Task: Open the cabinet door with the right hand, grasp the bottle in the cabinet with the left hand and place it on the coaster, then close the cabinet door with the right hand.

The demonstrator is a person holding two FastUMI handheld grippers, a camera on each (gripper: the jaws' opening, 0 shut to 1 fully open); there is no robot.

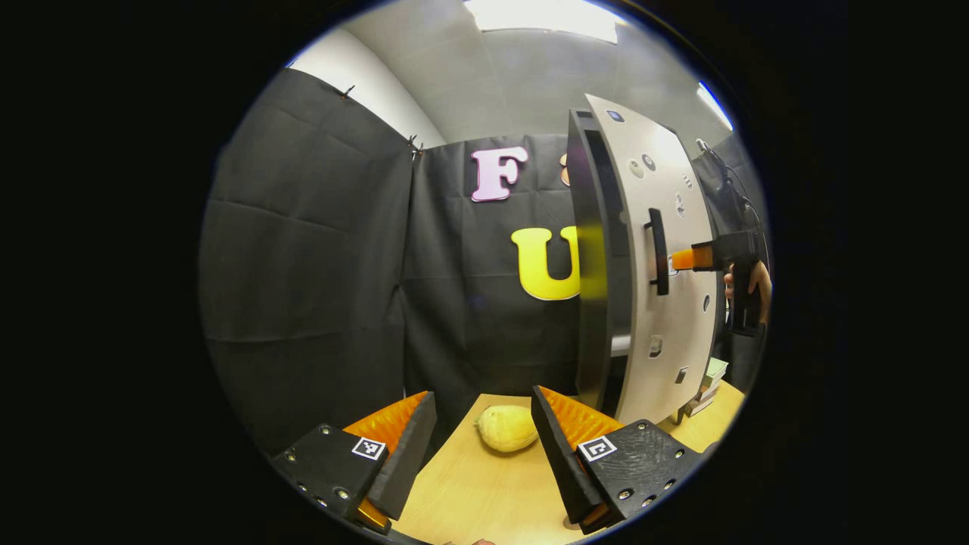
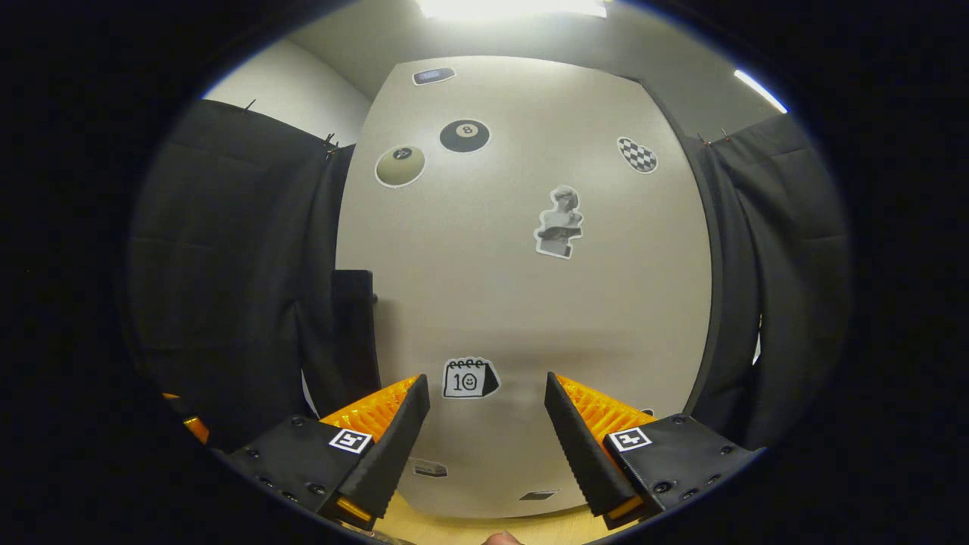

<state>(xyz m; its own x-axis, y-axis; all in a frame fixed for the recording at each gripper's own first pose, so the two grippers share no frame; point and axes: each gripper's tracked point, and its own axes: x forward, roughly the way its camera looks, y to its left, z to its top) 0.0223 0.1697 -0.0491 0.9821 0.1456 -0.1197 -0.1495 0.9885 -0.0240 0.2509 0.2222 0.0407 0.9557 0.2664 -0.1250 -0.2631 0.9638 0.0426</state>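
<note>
Left gripper view: left gripper (image 1: 483, 431) at 6 o'clock, fingers spread wide, nothing between them, hovering over the wooden table (image 1: 484, 499). Just beyond the gap, a pale yellow rounded object (image 1: 506, 428) lying on the tabletop, identity unclear. At 2 to 3 o'clock, the cabinet door (image 1: 666, 265) seen nearly edge-on, looking partly swung, with a dark vertical handle (image 1: 658, 251) on its face. At 3 o'clock, the right gripper (image 1: 685, 258) held by a hand (image 1: 749, 281), tips close to the handle; contact not clear, and open or closed impossible to tell from here. Small stack of books (image 1: 708, 386) at 4 o'clock by the door's foot. Bottle and coaster not made out; cabinet interior hidden behind the door's edge.

Right gripper view: right gripper (image 2: 487, 424) at 6 o'clock, fingers apart and empty, facing the door's pale, sticker-covered panel from nearby. Calendar sticker (image 2: 469, 378) just above the gap. Handle seen as a dark bar at 9 o'clock, left of the fingers, not between them.

Judgement of progress: early stage. Door possibly ajar, opening not finished; bottle still to be grasped and set on the coaster, then door to be closed.
</note>
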